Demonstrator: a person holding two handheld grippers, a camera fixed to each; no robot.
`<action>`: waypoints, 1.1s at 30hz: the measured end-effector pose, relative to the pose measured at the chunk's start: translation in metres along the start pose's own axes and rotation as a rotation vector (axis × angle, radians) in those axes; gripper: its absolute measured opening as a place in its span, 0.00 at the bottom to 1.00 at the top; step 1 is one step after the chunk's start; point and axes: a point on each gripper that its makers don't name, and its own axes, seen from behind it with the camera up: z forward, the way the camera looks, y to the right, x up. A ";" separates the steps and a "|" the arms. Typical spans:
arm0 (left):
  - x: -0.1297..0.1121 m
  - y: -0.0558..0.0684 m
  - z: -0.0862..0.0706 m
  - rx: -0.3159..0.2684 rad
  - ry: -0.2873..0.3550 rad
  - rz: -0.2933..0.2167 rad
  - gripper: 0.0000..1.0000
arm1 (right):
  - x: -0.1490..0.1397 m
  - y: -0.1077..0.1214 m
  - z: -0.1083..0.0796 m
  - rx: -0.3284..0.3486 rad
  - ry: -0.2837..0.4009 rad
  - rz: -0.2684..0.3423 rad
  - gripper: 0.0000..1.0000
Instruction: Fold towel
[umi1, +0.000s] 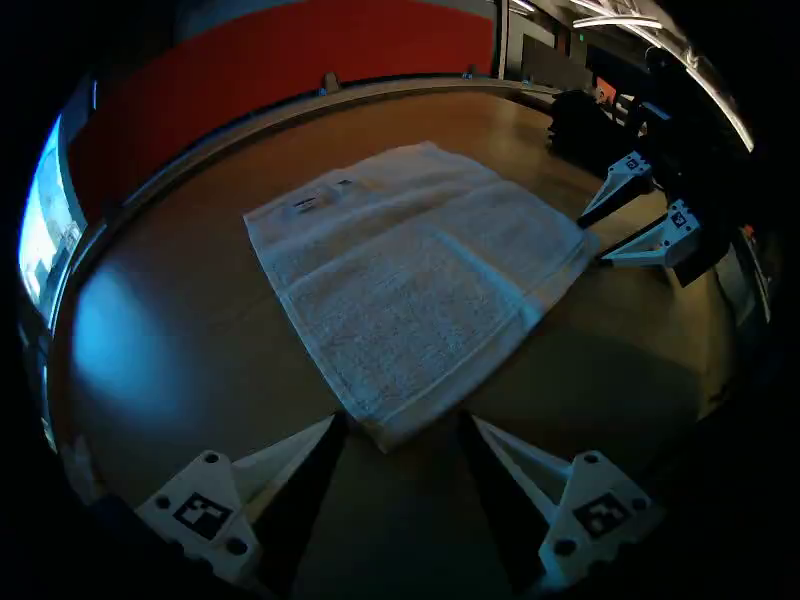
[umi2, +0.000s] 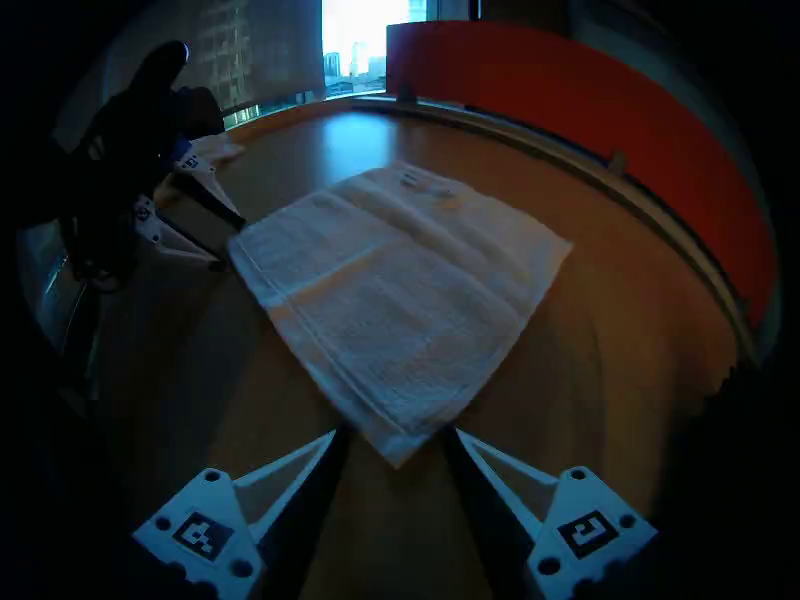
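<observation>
Towel (umi1: 400, 280) flat mid-frame | my left gripper (umi1: 402, 422) wide astride bottom corner | my right gripper (umi2: 395, 432) likewise, for pinch-lifting

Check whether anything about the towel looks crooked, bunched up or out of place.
Nothing stands out. The towel lies flat on the table, with one corner between the open left tongs and another between the open right tongs.
</observation>
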 end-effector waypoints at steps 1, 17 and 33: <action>0.000 0.000 0.000 -0.002 -0.001 -0.004 0.78 | 0.000 0.001 0.000 0.001 0.000 0.005 0.67; 0.001 0.002 -0.001 -0.004 -0.008 -0.013 0.68 | 0.000 0.003 0.001 0.014 -0.008 -0.012 0.42; 0.005 -0.002 -0.001 0.032 -0.017 -0.038 0.11 | 0.008 -0.004 -0.001 0.017 0.010 -0.026 0.17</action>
